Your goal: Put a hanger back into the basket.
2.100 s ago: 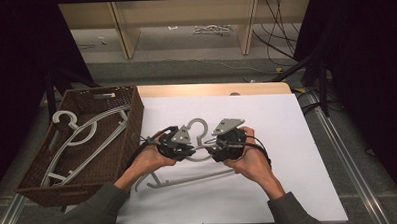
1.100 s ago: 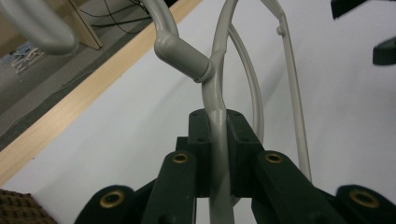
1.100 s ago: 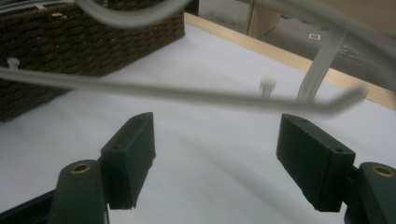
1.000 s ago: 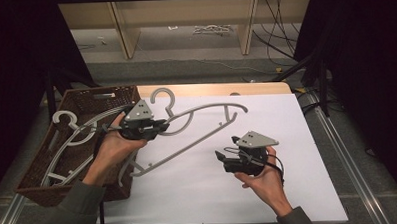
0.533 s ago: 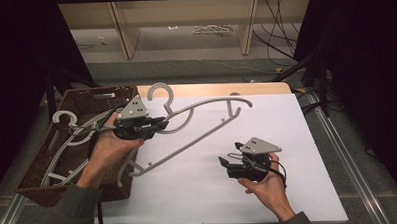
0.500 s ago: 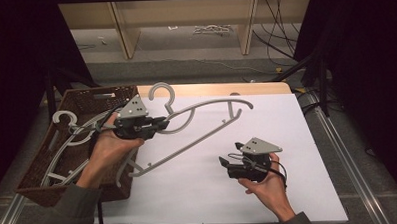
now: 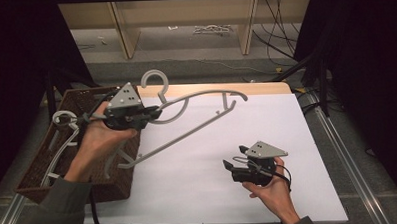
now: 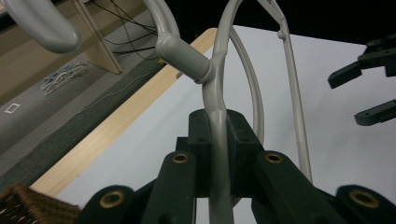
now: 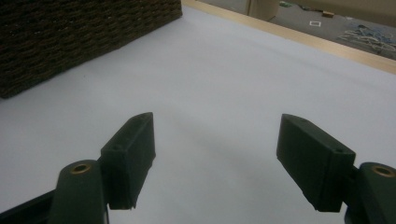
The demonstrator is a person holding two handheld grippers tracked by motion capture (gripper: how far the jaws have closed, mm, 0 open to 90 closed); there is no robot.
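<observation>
nearest the person, the right gripper (image 7: 234,167) sits low over the bare white table sheet (image 7: 287,119) at the front right, held in the right hand (image 7: 272,189); in the right gripper view its two black jaws stand wide apart with nothing between them, just the white surface and, farther off, the side of the brown wicker basket (image 9: 70,37). further in and to the left, the left hand (image 7: 97,140) holds the left gripper (image 7: 154,113) above the inner edge of the basket (image 7: 43,162), and its jaws are clamped on the grey plastic hanger (image 7: 187,135). in the left gripper view the pads (image 8: 240,144) press on either side of the hanger's thin arm (image 8: 219,140) just below the neck, with the hook curling away above. the hanger is off the table, tilted, its hook (image 7: 153,81) up near the far wooden edge of the table (image 7: 235,88) and its long bar slanting down towards the basket's near corner. inside the basket lie other grey hangers (image 7: 62,122), one hook poking over the left rim. beyond the table, pale shelf uprights (image 7: 121,29) and loose cables (image 7: 278,19) rest on the floor
</observation>
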